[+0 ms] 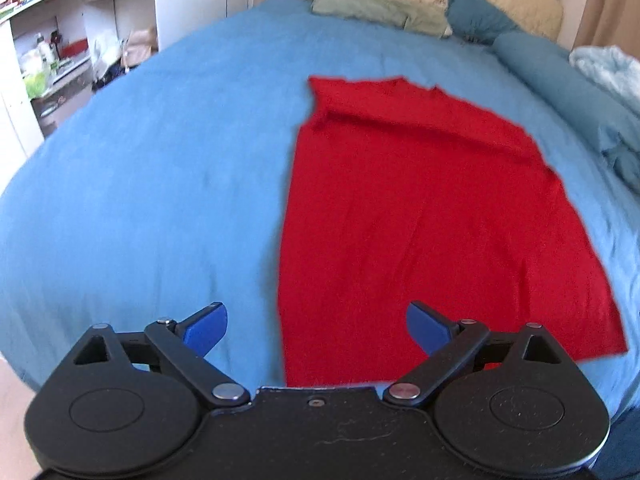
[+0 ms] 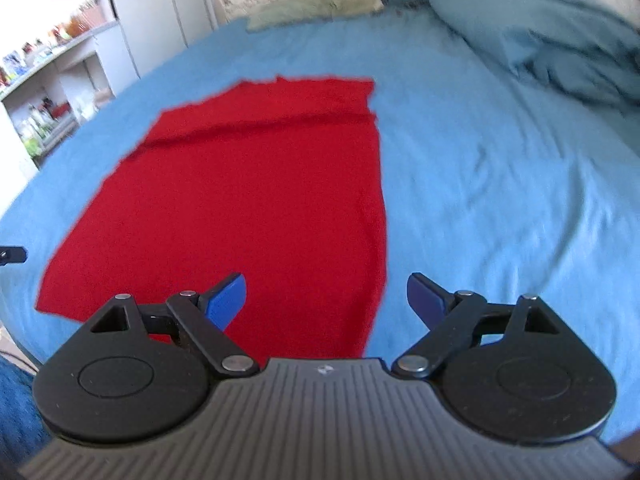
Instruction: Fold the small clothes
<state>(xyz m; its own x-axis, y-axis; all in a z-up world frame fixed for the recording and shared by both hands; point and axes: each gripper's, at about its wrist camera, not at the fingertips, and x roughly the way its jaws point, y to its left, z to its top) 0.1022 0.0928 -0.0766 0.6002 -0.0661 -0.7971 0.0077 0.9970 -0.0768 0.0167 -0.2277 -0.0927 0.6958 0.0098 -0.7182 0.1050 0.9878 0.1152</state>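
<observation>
- Red cloth (image 1: 420, 216) lies flat on the bed (image 1: 160, 160), sleeves apparently folded in.
- My left gripper (image 1: 316, 326) hovers, jaws spread, over its near-left corner.
- My right gripper (image 2: 326, 300), jaws spread, straddles the near-right edge, ready to pinch.

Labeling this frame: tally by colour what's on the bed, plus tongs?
Red: 1, garment lying flat on the sheet.
Green: 1, pillow.
Teal: 2, pillow and bolster.
Tongs: 2, left tongs and right tongs, both open, empty.
Total: 6
</observation>
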